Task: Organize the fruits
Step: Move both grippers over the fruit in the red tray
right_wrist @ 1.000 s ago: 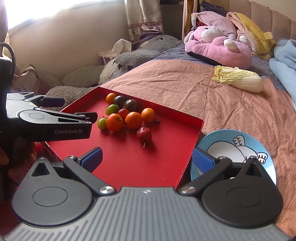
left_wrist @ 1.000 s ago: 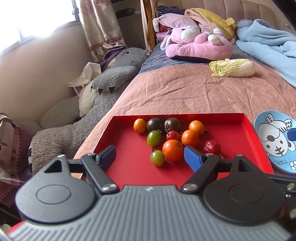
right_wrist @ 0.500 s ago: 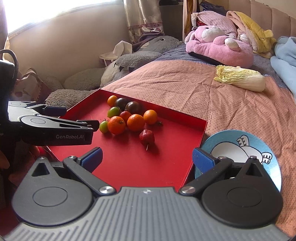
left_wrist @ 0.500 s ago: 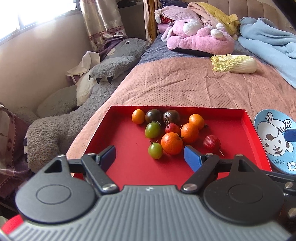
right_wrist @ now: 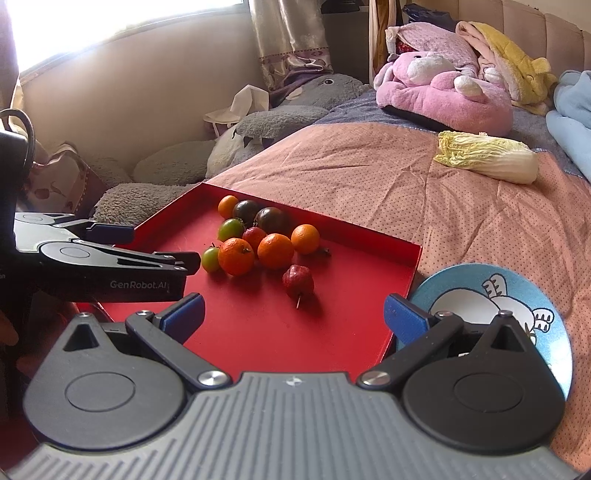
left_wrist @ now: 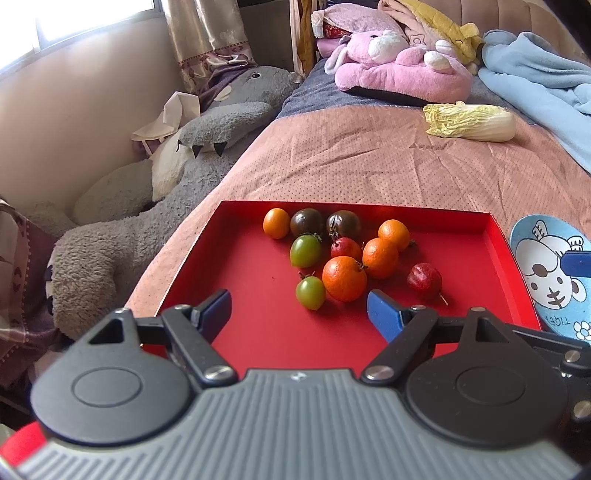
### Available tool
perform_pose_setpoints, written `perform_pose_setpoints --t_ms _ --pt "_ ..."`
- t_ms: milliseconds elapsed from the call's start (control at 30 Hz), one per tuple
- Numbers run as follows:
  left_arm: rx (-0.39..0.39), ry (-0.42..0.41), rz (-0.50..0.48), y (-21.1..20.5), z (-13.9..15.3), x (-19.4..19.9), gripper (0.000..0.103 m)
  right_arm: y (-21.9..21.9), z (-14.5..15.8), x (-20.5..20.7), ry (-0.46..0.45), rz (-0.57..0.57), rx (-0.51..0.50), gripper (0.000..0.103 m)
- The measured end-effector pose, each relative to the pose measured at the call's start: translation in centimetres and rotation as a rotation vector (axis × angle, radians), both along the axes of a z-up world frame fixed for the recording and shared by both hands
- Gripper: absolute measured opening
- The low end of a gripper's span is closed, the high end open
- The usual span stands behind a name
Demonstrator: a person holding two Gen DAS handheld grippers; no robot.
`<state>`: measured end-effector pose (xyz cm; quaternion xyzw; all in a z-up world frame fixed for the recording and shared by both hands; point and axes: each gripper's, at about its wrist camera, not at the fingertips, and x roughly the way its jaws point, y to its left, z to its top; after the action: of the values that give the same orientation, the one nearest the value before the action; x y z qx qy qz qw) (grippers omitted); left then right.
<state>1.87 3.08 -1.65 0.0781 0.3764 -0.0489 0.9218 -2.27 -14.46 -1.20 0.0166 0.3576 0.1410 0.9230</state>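
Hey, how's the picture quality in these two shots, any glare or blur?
Left wrist view: window blown out white at top left, left gripper body soft-focused, red tray sharp. Right wrist view: window glare again, fisheye bends the bed, fruits cast soft shadows.

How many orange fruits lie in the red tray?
4: one at the far left, one at the far right, one middle, the largest nearest. None appears hidden in the red tray.

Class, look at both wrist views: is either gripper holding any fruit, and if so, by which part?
Nothing is held. The left gripper and the right gripper both stand open above the red tray, with no fruit between their fingers.
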Motion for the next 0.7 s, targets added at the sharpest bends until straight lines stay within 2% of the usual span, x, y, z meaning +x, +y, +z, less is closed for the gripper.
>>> perform_pose_setpoints --t_ms 467,700 --pt "-0.038 0.026 0.024 0.5 -0.2 0.4 0.083 0.6 -0.2 0.3 -0.012 0.034 -0.005 0.103" --pt "-0.112 0.053 0.068 1.9 0.0 1.1 0.083 1.6 -0.9 0.6 -0.011 0.069 -0.031 0.103"
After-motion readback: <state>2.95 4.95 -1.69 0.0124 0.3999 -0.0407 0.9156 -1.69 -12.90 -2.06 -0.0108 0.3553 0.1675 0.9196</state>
